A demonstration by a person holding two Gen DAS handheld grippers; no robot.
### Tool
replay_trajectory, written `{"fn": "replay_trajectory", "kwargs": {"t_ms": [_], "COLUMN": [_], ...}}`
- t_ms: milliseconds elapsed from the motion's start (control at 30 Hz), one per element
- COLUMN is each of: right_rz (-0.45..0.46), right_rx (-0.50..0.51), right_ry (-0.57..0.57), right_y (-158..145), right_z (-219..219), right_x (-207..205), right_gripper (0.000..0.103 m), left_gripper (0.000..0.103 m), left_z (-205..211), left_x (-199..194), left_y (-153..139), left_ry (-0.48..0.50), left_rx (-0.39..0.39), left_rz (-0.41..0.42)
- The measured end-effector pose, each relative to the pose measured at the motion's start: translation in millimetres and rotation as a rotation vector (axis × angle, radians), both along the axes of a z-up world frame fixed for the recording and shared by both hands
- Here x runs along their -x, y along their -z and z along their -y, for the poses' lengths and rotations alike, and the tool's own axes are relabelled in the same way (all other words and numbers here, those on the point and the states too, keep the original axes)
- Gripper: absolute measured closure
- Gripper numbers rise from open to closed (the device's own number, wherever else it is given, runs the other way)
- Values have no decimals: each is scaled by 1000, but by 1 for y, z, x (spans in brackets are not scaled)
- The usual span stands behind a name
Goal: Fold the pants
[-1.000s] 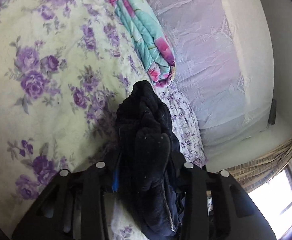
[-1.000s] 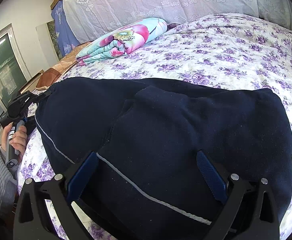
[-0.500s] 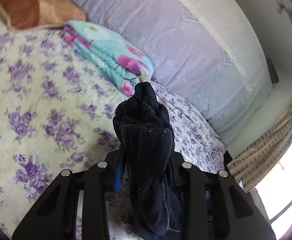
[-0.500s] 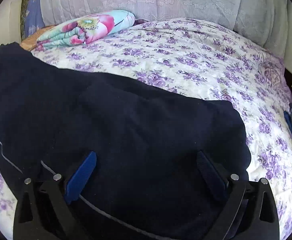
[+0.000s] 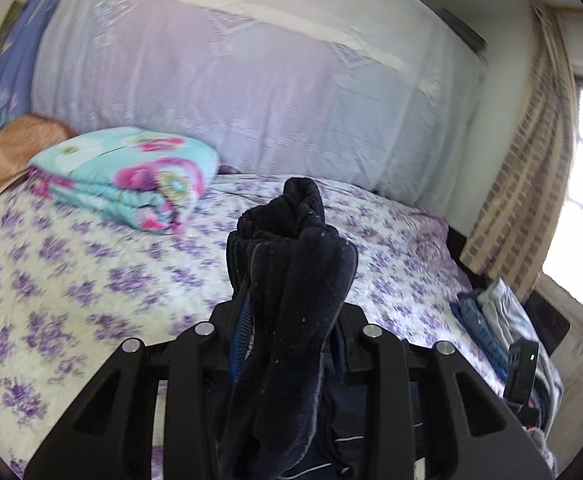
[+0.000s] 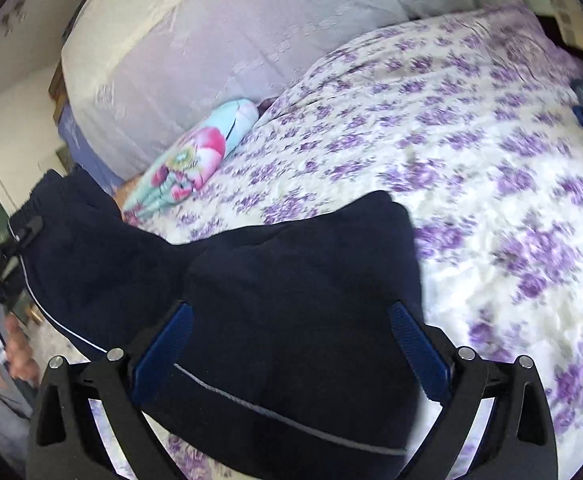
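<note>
Pants held up over the bed, ready for a fold

The left hand-held gripper [image 5: 287, 332] clenches a bunched end of the pants [image 6: 291, 300]; the right hand-held gripper [image 6: 291, 344] grasps a wide span, so the cloth hangs taut between them above the bed [image 6: 471, 160]; a folded quilt [image 5: 131, 176] lies beyond

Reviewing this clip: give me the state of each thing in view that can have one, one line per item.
Navy pants: lifted, held by both grippers.
Left gripper: shut on a bunched wad of pants.
Right gripper: jaws wide, pants draped between; grip unclear.
Floral blanket: folded, on the bed.
Clothes pile: stacked at the bed's edge.
</note>
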State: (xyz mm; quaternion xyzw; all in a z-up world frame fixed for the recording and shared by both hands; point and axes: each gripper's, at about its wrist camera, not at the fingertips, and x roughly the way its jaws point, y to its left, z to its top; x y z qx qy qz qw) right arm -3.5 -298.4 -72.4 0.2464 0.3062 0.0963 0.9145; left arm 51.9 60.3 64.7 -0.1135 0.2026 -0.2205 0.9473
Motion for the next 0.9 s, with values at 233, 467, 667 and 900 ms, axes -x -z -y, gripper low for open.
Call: {"fn": "replay_trajectory", "kwargs": {"t_ms": [233, 467, 667, 900], "right_rz": [78, 72, 61, 76], "right_rx": [-95, -241, -235, -258], "right_ry": [219, 295, 280, 286], "right_y": [9, 38, 40, 41], "right_z": [61, 85, 84, 90], "right_x": [31, 36, 35, 40], "right_gripper": [4, 4, 4, 4], "left_gripper": [72, 72, 64, 10], "left_z": [123, 233, 278, 272], "left_x": [16, 37, 57, 99], "left_y": [14, 76, 114, 112], "left_ry": [178, 287, 276, 470], "left_rx": [-153, -375, -575, -536], "left_rz": [51, 74, 146, 194]}}
